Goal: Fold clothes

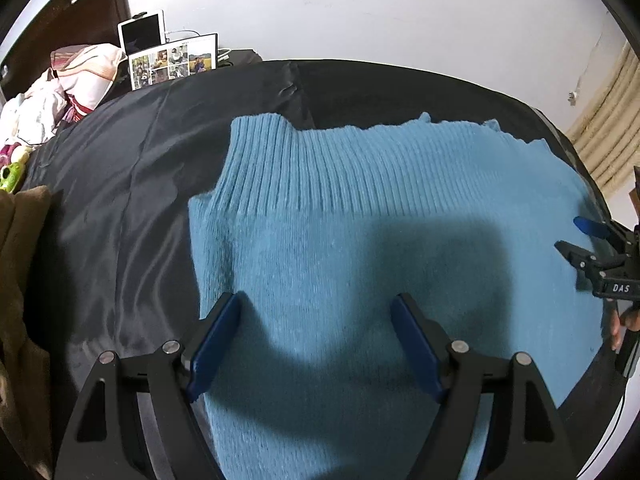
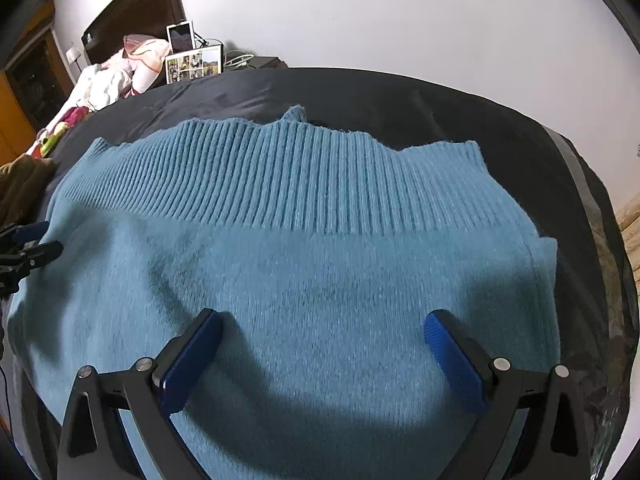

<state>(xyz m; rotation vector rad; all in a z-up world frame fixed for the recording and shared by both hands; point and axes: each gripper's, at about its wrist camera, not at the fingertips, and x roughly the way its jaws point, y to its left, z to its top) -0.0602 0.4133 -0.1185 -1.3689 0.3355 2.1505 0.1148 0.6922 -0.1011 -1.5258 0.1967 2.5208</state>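
Above the blue knit sweater (image 1: 360, 248), the left gripper (image 1: 316, 332) hangs with its blue-padded fingers spread wide, grasping nothing. Beside it the right gripper (image 2: 324, 344) is equally released; whether either set of tips grazes the wool is hard to judge. Under both lies the sweater, spread flat on a black satin sheet (image 1: 132, 184), its ribbed hem (image 2: 280, 176) on the far side.
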